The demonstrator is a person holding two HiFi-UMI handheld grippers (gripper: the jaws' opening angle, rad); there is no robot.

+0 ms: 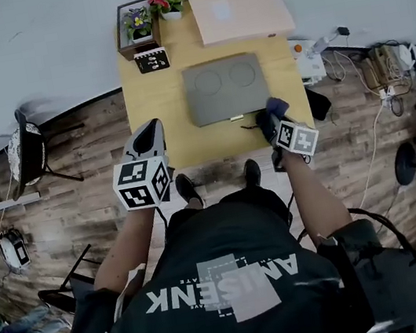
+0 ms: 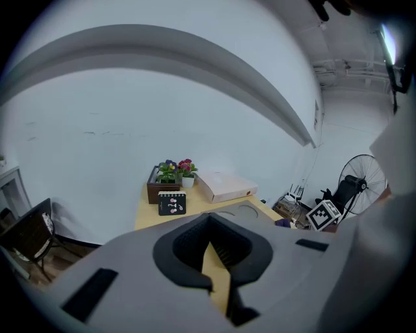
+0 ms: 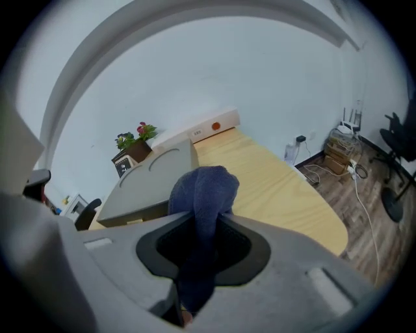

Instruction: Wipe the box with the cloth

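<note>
A flat grey box [image 1: 225, 88] with two round marks on its lid lies in the middle of the yellow table [image 1: 147, 101]. My right gripper [image 1: 269, 117] hovers at the box's near right corner, shut on a dark blue cloth [image 1: 276, 103]. In the right gripper view the cloth [image 3: 205, 195] bulges up out of the gripper [image 3: 195, 286], with the box [image 3: 153, 179] just beyond it. My left gripper [image 1: 151, 125] hangs over the table's near left edge, apart from the box. Its jaws [image 2: 220, 286] stand shut with nothing in them; the box [image 2: 237, 211] shows past them.
At the back of the table lie a pale pink flat box [image 1: 239, 11], a wooden crate of flowers [image 1: 137, 24], a white flower pot [image 1: 167, 3] and a small black calendar [image 1: 152, 60]. A chair [image 1: 26, 150] stands left; a white device and cables [image 1: 309, 60] lie right.
</note>
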